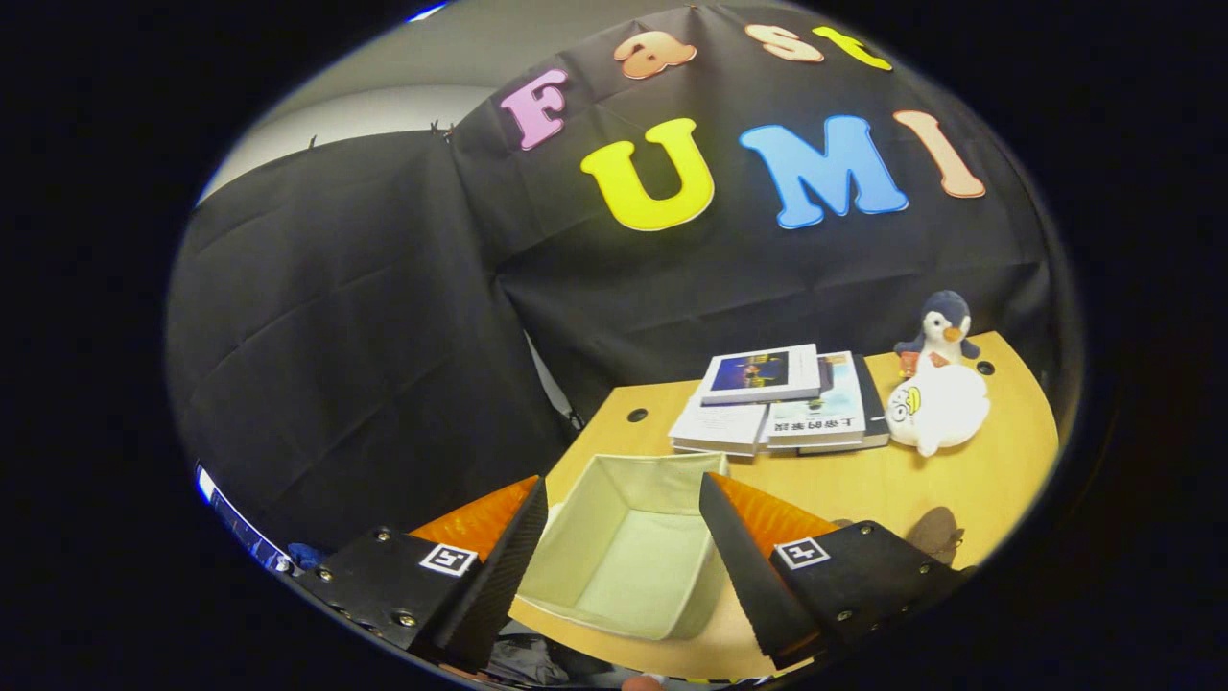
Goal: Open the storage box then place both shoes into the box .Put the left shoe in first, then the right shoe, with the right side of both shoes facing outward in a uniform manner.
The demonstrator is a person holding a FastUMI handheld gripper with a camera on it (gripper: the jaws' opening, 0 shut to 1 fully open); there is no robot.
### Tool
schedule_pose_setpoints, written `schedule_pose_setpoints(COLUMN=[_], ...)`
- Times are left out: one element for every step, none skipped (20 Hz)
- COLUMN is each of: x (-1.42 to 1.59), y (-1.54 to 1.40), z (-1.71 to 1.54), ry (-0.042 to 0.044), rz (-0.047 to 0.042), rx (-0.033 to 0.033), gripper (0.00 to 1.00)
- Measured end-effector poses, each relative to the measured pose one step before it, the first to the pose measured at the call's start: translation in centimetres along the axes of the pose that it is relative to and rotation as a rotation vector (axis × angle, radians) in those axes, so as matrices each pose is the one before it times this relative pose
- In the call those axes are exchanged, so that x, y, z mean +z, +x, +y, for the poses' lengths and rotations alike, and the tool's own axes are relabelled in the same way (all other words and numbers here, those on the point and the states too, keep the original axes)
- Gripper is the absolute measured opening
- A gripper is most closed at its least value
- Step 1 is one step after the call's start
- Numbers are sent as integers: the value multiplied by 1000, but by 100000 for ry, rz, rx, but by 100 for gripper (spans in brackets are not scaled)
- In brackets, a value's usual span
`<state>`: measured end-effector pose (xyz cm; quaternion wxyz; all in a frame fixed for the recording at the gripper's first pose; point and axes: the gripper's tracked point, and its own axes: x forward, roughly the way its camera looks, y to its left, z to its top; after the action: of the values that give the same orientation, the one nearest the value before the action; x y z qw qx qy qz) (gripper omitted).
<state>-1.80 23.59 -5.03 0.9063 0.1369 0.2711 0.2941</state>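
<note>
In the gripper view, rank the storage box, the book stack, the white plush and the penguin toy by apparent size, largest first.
1. Storage box, open and empty, seen between the open tongs; nearest the camera, which enlarges it.
2. Book stack.
3. White plush.
4. Penguin toy, farthest back.

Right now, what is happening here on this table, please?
A person holds a gripper above a wooden table. Its fingers are open and grip nothing. Between them lies the open storage box, pale inside, with nothing in it. Beyond the box sit a stack of books and two plush toys, a white one and a penguin. The shoes are not yet in the box.
</note>
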Motion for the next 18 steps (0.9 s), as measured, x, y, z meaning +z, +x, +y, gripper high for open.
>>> schedule_pose_setpoints(x=[-366, -388, -399, -627, -614, -671, -706, -645, -652, -741, -702, -811, -842, -858, -871, -854, -896, -790], y=[-99, -142, -45, -106, 6, 89, 164, 273, 269, 346, 412, 383, 379, 382, 320, 490, 389, 429], z=[-1513, -1482, -1321, -1078, -983, -931, -1172, -1166, -1003, -805, -904, -901, -788, -805, -615, -659, -513, -459], ry=[-85, -655, -920, -446, 118, -124, -389, -505, -194, 44, 65, 48, -79, 142, 339, 560, 659, 911], rz=[274, 176, 454, 1022, 1179, 1142, 1090, 1061, 874, 1079, 922, 1244, 1362, 1634, 1661, 1564, 1723, 2030], rx=[-2510, -2512, -2268, -1559, -1221, -1445, -2102, -2188, -1967, -1774, -1814, -1921, -1609, -1719, -1153, -1075, -949, -391], gripper=[97, 97, 97, 97, 97, 97, 97, 97, 97, 97, 97, 97, 97, 97, 97, 97, 97, 97])
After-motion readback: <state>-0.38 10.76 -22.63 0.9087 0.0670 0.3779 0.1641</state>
